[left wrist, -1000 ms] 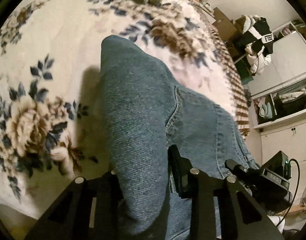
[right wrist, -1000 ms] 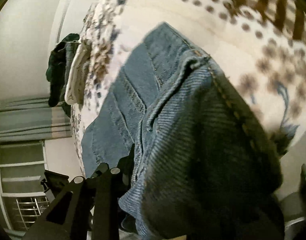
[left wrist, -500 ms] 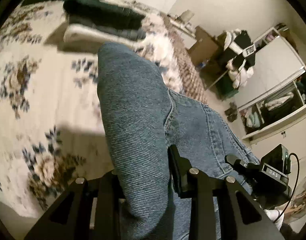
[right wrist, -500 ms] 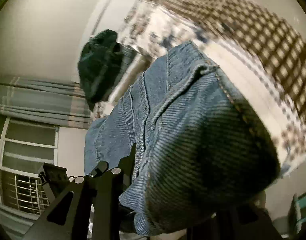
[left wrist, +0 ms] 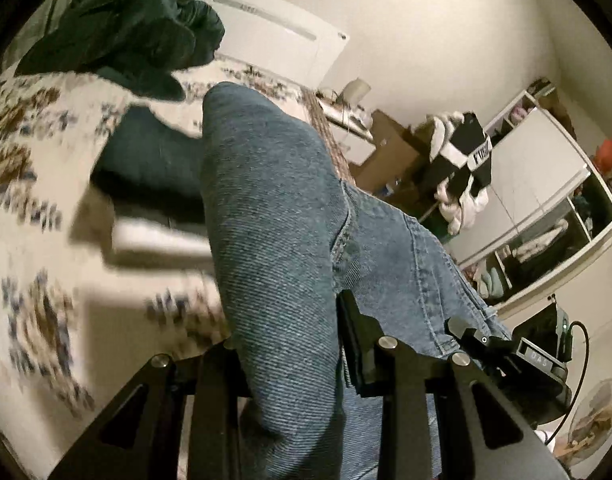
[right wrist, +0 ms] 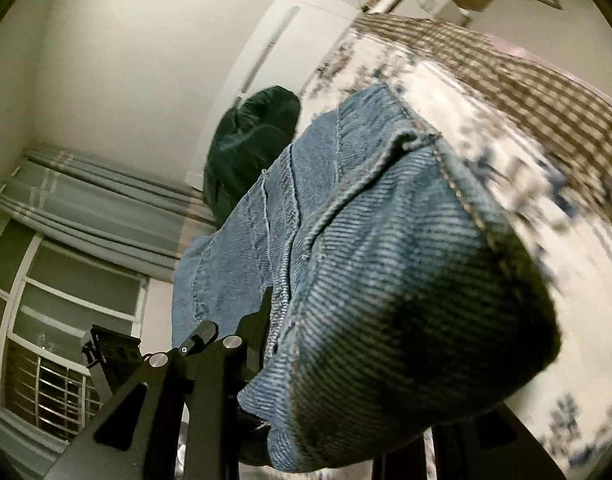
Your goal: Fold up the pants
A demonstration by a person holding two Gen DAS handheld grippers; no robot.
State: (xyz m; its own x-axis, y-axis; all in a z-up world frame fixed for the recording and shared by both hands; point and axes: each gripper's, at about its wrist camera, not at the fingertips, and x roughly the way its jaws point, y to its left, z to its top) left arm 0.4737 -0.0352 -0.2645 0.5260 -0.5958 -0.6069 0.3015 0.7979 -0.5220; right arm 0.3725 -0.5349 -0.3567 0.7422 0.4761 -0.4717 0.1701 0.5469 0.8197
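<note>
Left gripper (left wrist: 283,344): jaws clamped on a thick fold of the blue denim pants (left wrist: 273,216); grip unchanged over the past second. The view has swung up: a second ago it showed mainly the cream floral bedspread (left wrist: 29,220) close below; now it shows a stack of dark folded garments (left wrist: 149,156), a dark green bundle (left wrist: 125,36) and the far wall, so the pants have been lifted clear of the bed at this end.

Right gripper (right wrist: 342,364): only one finger is visible; the other is hidden behind denim. It is gripping the seamed edge of the pants (right wrist: 386,264), as before. This view has likewise risen; the brown checked cover (right wrist: 526,80) now lies further below.

Judgement: the pants hang between both grippers, ready for carrying over into a fold.
</note>
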